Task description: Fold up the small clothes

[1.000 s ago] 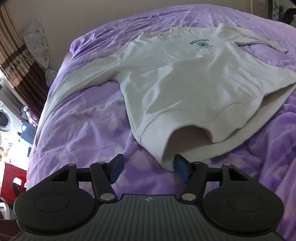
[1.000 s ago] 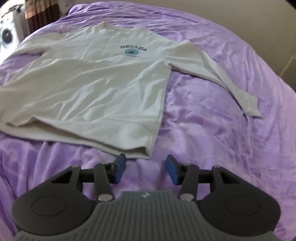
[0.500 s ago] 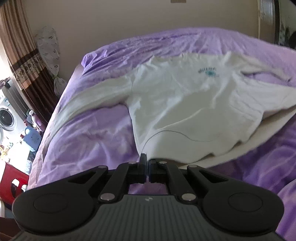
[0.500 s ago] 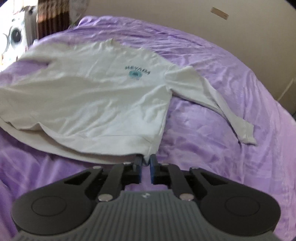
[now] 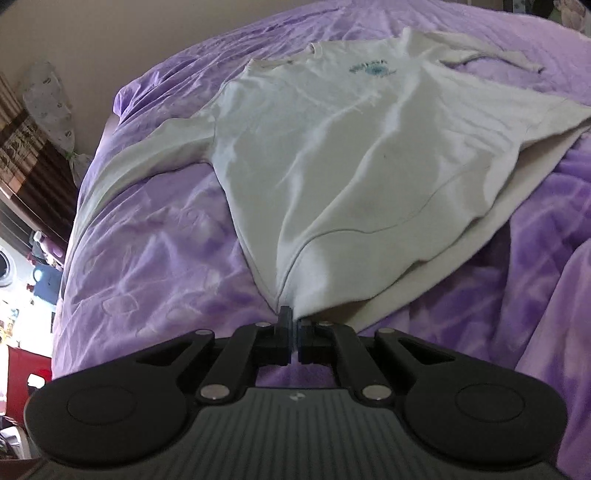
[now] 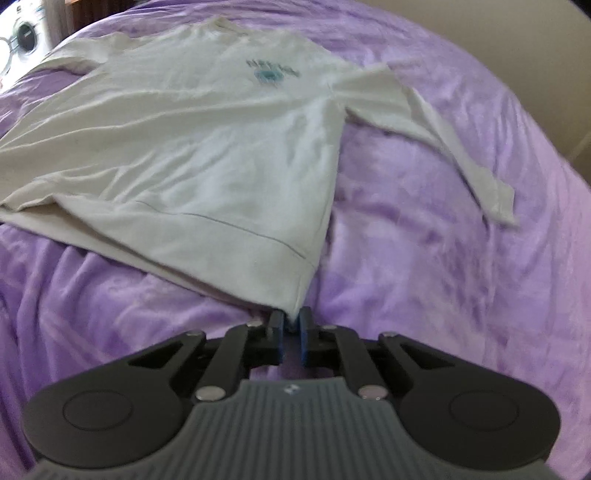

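Sweatshirt [image 5: 332,155], cream, long-sleeved, small teal chest print, spread front-up across purple bedspread [image 5: 155,266]. Collar toward far side of bed, hem toward both cameras. Print blurred in right wrist view, lettering unreadable.

Surface: bedspread crumpled, soft folds throughout, faint embossed pattern near left edge. Fills nearly all of both views.

Room: plain beige wall [image 5: 92,48] behind bed. Brown patterned curtain [image 5: 33,162] at far left of left wrist view, pale patterned fabric bundle [image 5: 48,96] above it. Washing machine [image 6: 22,33] in top left corner of right wrist view; drum door also just visible at left edge of left wrist view. Red object [image 5: 22,373] low at left, identity unclear.

Sleeves: one stretched out over bedspread toward left side of bed; other lying out to right, cuff [image 6: 498,206] flat on bedspread, well apart from body of garment.

Left gripper [image 5: 294,325]: angled steeply down at bed, jaws pressed together, pinching left hem corner. Fabric drawn up into taut ridge running from pinch toward chest.

Right gripper [image 6: 290,325]: same steep downward pose, jaws nearly together, pinching right hem corner between blue pads [image 6: 303,339]. Side seam pulled straight from pinch.

Hem between the two corners gaping, front layer raised off back layer.
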### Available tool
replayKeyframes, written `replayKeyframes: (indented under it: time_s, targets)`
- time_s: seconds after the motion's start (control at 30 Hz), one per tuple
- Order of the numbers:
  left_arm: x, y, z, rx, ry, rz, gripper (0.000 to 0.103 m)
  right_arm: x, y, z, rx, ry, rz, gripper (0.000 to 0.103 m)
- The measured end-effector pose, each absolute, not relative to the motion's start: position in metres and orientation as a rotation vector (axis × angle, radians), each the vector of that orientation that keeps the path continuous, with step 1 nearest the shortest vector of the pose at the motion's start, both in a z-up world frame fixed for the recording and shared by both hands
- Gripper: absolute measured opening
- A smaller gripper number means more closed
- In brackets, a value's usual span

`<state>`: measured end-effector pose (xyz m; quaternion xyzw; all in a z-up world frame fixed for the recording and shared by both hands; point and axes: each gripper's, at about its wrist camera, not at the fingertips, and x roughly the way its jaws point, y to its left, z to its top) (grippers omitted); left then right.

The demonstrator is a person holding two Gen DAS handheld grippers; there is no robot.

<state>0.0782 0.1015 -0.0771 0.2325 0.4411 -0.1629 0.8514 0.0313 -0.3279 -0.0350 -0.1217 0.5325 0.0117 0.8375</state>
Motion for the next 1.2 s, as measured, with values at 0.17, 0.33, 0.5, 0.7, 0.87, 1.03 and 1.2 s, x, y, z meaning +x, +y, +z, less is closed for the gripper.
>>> replayKeyframes:
  time_s: [0.17,0.33,0.5,0.7,0.87,1.03,1.2]
  targets:
    - [0.078,0.099,-0.078,0.497,0.943,-0.339,0.010,0.020,-0.299,-0.022,-0.513,1.031,0.130,0.037]
    - [0.076,0.099,-0.076,0.494,0.943,-0.334,0.010,0.017,-0.280,-0.039,-0.791,0.988,0.159,0.027]
    - [0.076,0.099,-0.076,0.487,0.947,-0.327,0.010,0.019,-0.275,-0.035,-0.896,0.951,0.190,0.027]
    - [0.077,0.101,-0.075,0.474,0.959,-0.330,0.002,0.019,-0.269,-0.044,-0.929,0.927,0.229,0.000]
    - [0.079,0.099,-0.077,0.500,0.981,-0.345,0.001,0.017,-0.287,-0.021,-0.847,0.934,0.202,0.000]
    - [0.078,0.093,-0.085,0.594,1.003,-0.404,0.001,0.013,-0.308,-0.048,-0.833,1.049,0.199,0.000]
    - [0.090,0.118,-0.061,0.499,1.054,-0.480,0.047,0.017,-0.312,-0.047,-0.812,1.084,0.234,0.000]
